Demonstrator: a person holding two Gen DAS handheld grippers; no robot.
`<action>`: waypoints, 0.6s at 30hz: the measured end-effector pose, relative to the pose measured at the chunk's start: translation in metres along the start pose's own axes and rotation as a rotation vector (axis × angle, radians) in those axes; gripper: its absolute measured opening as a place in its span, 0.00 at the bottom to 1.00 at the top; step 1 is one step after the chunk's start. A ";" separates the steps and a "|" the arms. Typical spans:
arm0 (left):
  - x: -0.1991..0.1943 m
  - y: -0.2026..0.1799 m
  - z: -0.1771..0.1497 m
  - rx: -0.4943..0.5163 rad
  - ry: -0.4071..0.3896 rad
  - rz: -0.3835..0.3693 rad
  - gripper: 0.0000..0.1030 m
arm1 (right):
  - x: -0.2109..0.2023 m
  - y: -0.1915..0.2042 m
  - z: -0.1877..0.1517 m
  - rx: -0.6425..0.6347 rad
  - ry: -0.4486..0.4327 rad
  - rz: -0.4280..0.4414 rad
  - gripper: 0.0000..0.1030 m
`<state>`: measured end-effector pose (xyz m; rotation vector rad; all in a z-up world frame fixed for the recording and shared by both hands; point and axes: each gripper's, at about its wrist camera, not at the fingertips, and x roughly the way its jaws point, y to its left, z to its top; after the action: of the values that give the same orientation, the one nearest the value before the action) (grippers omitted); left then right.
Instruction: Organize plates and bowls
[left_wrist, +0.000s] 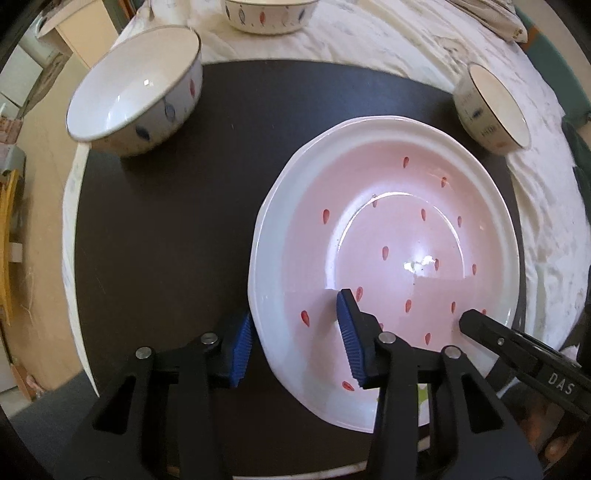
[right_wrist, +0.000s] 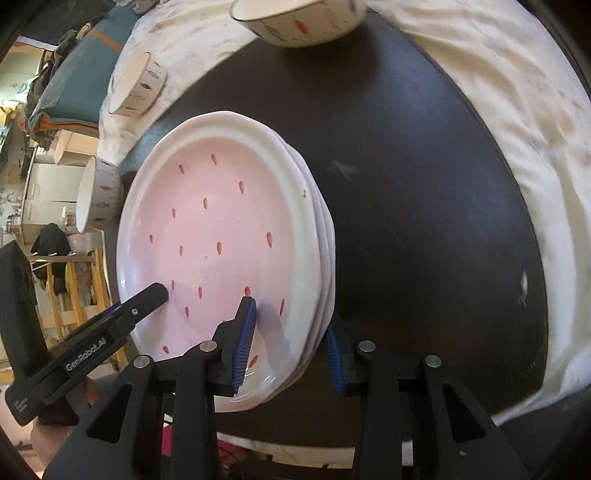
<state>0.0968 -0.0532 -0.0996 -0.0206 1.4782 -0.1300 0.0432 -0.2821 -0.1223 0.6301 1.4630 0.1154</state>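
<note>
Plates are the centre of it all: a stack of plates (right_wrist: 229, 236), pink inside with red drop marks and a broad white rim, sits on the dark round tabletop (left_wrist: 166, 221), and everything else is placed around that stack. On one side of the stack, the left gripper (left_wrist: 295, 343) points straight down over the rim, one blue pad (left_wrist: 349, 339) inside the top plate and the other outside the edge; the rim lies between them, but a gap shows at the outer pad, so I cannot tell if they truly clamp. On the opposite side of the stack comes the right gripper (right_wrist: 288, 343), jaws narrow, one blue pad on the pink surface and its partner tucked under the stacked rims, and it looks gripped on the stack. Beyond the stack, on the far part of the dark top, a large white bowl (left_wrist: 136, 92) with fish-like marks stands upright. Farther from the stack again, on the white cloth (left_wrist: 388, 40), another patterned bowl (left_wrist: 269, 14) sits at the back. Near the stack's far edge, at the cloth's border, a small bowl (left_wrist: 493, 109) stands apart from the rim.
</note>
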 end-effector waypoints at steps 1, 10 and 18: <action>0.000 0.000 0.005 0.003 -0.001 0.004 0.38 | 0.001 0.003 0.005 0.001 -0.002 0.011 0.37; 0.004 -0.006 0.020 0.043 -0.028 0.024 0.38 | 0.016 0.011 0.043 -0.021 0.019 -0.012 0.37; 0.007 -0.008 0.031 -0.004 -0.048 0.021 0.38 | 0.018 0.011 0.052 -0.018 -0.007 0.004 0.37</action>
<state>0.1279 -0.0642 -0.1024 -0.0112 1.4305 -0.1093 0.0983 -0.2822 -0.1347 0.6187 1.4526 0.1290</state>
